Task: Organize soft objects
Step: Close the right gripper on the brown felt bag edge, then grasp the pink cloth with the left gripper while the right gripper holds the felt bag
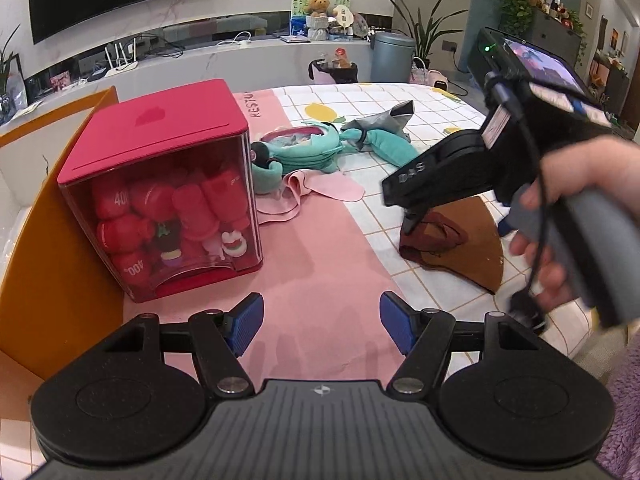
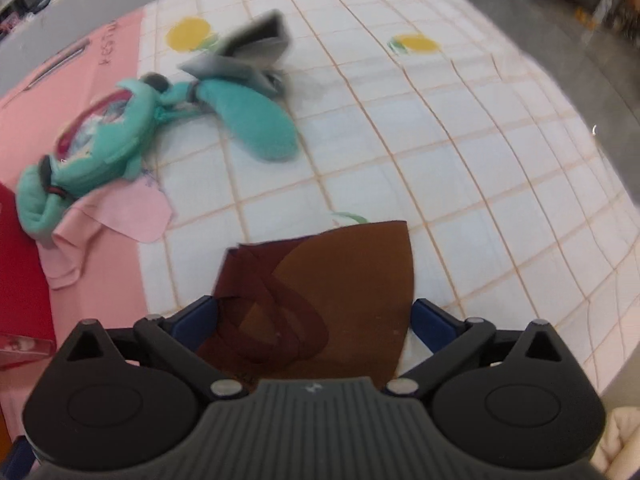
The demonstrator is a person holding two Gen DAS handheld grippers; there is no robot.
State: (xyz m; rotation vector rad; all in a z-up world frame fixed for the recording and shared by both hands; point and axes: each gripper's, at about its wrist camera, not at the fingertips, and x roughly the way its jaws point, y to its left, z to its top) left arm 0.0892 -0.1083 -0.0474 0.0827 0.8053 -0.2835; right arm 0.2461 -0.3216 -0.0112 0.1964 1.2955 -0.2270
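Covering the table, a pink-and-white checked cloth [image 1: 320,248] carries a red clear-fronted storage box [image 1: 160,196] at ten o'clock, seen whole only by the left wrist camera. Teal plush pouch [image 2: 100,148], grey folded fabric [image 2: 256,52] and pink cloth [image 2: 120,216] lie together at eleven. The right gripper [image 2: 312,320] straddles the brown cloth [image 2: 344,288], jaws spread. The left gripper [image 1: 322,324] hovers spread, gripping nothing.
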